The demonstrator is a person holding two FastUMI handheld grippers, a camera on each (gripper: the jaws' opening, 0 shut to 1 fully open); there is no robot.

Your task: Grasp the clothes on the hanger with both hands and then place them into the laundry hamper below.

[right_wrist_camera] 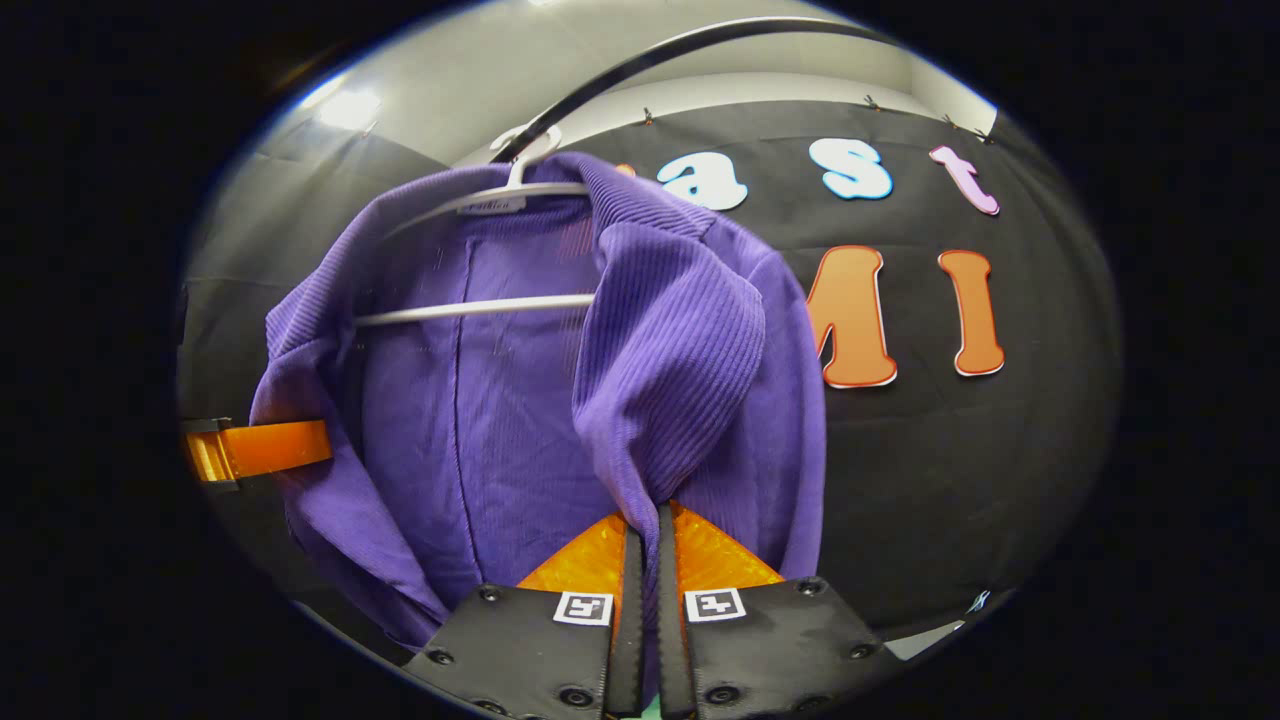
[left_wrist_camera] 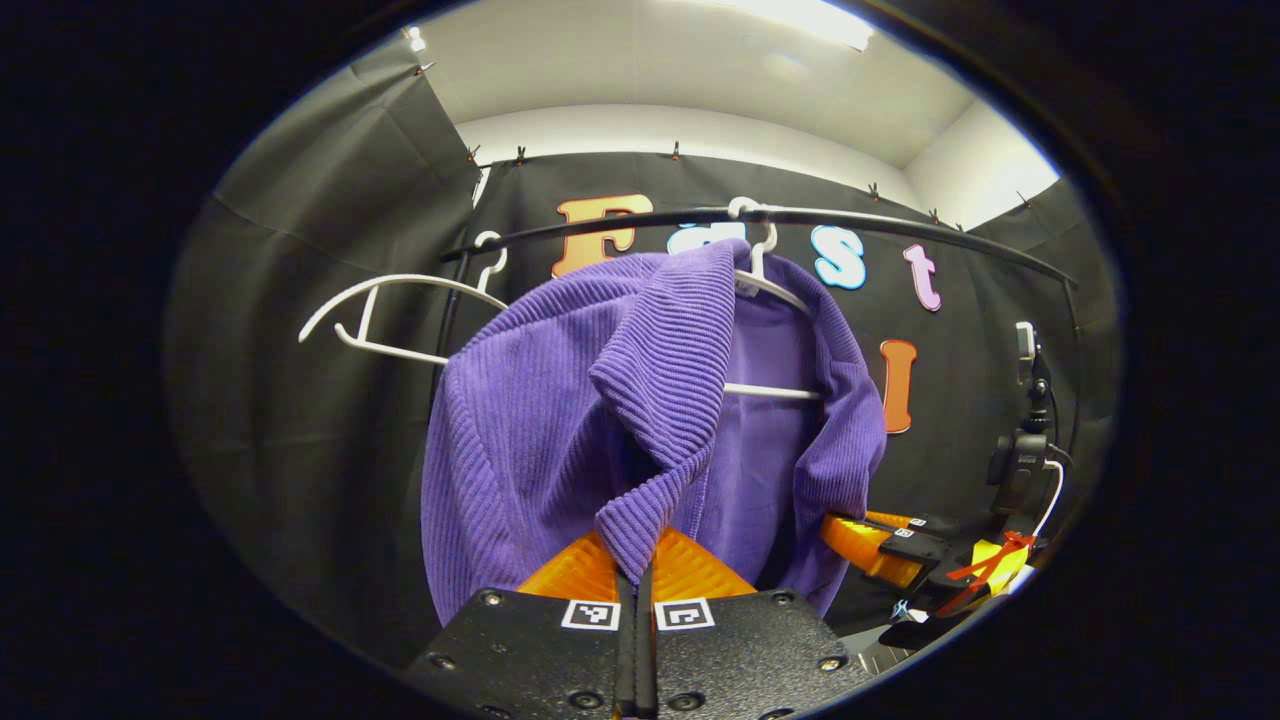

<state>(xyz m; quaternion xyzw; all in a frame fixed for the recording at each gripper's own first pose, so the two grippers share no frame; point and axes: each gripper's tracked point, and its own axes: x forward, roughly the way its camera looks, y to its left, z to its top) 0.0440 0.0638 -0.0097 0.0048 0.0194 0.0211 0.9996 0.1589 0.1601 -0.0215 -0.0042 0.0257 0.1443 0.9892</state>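
We have both grips on the purple garment. Left gripper is pinched closed on a ribbed fold at 6 o'clock in the left gripper view; right gripper likewise clamps a fold at 6 in the right gripper view. Garment hangs on the white hanger from the rail at 12. Grasp step looks done. Next we'd lift it clear of the hanger, then lower to the hamper.
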